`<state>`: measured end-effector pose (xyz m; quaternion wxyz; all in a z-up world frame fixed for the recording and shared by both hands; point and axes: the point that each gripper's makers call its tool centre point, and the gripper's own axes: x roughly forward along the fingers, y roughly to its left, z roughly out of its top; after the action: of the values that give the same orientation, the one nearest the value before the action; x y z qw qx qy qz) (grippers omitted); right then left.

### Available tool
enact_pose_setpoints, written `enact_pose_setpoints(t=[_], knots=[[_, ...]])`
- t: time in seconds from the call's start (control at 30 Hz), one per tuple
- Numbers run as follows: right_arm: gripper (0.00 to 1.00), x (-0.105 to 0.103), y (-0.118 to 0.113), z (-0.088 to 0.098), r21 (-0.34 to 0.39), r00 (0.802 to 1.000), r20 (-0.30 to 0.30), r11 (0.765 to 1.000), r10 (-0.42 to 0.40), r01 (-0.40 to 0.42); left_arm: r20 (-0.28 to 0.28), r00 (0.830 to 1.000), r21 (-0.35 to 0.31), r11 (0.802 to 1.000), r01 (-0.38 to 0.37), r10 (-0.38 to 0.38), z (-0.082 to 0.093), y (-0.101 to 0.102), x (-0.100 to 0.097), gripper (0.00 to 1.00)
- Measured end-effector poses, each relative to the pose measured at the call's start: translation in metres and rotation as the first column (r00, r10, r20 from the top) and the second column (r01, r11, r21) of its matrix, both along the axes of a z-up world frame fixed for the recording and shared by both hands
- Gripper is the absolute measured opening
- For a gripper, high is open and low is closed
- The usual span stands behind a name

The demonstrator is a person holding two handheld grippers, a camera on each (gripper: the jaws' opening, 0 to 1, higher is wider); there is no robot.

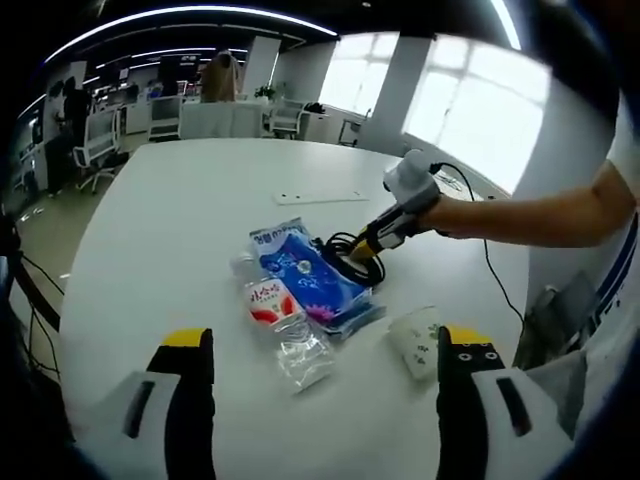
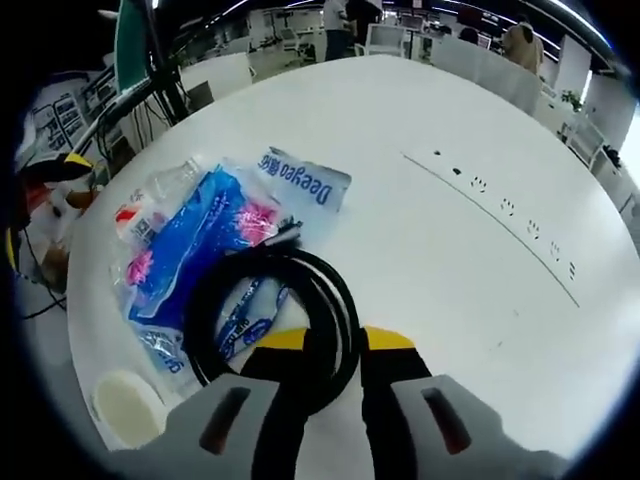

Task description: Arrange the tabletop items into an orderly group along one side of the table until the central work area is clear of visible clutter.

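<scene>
Coiled black cable (image 2: 270, 310) sits between our right claw (image 2: 322, 345) jaws, pinched, lying partly on the blue plastic wipes pack (image 2: 200, 250). Left claw (image 1: 325, 345) is spread wide above the white round tabletop (image 1: 180, 230); ahead of it lie the clear plastic bottle (image 1: 285, 325) and, right, a white paper cup (image 1: 415, 340).

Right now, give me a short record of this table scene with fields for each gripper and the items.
surface: white table
left gripper: open, above the table, holding nothing
right gripper: fingers around the black cable
black cable: coiled, partly on the blue packet
plastic bottle: lying flat beside the packet
paper cup: on its side near the table edge
</scene>
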<state>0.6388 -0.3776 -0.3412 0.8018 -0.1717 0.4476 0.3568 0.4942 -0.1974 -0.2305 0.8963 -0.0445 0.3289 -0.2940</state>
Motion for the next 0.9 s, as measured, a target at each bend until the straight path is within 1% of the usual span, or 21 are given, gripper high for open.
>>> enact_pose_setpoints(t=[0.2, 0.27, 0.4, 0.5, 0.7, 0.9], knots=[[0.09, 0.002, -0.003, 0.0, -0.011, 1.0, 0.014, 1.0, -0.003, 0.003, -0.006, 1.0, 0.002, 1.0, 0.006, -0.006, -0.002, -0.002, -0.001, 0.94], [0.06, 0.002, -0.002, 0.001, 0.009, 1.0, 0.011, 1.0, -0.024, 0.024, -0.005, 1.0, 0.004, 1.0, 0.008, -0.008, -0.002, -0.003, -0.001, 0.94], [0.06, 0.003, -0.003, 0.002, 0.012, 0.999, 0.018, 0.999, -0.043, 0.043, -0.003, 1.0, 0.001, 1.0, 0.013, -0.012, -0.001, -0.005, 0.0, 0.92], [0.05, 0.003, -0.003, 0.006, 0.048, 0.996, 0.002, 0.995, -0.086, 0.086, -0.002, 1.0, 0.001, 1.0, 0.014, -0.014, 0.0, -0.006, 0.001, 0.92], [0.04, -0.001, -0.007, 0.013, 0.06, 0.996, 0.005, 0.995, -0.085, 0.085, -0.001, 1.0, -0.001, 1.0, 0.023, -0.023, 0.002, -0.011, 0.002, 0.9], [0.03, -0.004, -0.01, 0.022, 0.086, 0.996, 0.013, 0.992, -0.091, 0.09, 0.009, 0.999, -0.008, 0.999, 0.035, -0.035, 0.007, -0.021, 0.005, 0.89]])
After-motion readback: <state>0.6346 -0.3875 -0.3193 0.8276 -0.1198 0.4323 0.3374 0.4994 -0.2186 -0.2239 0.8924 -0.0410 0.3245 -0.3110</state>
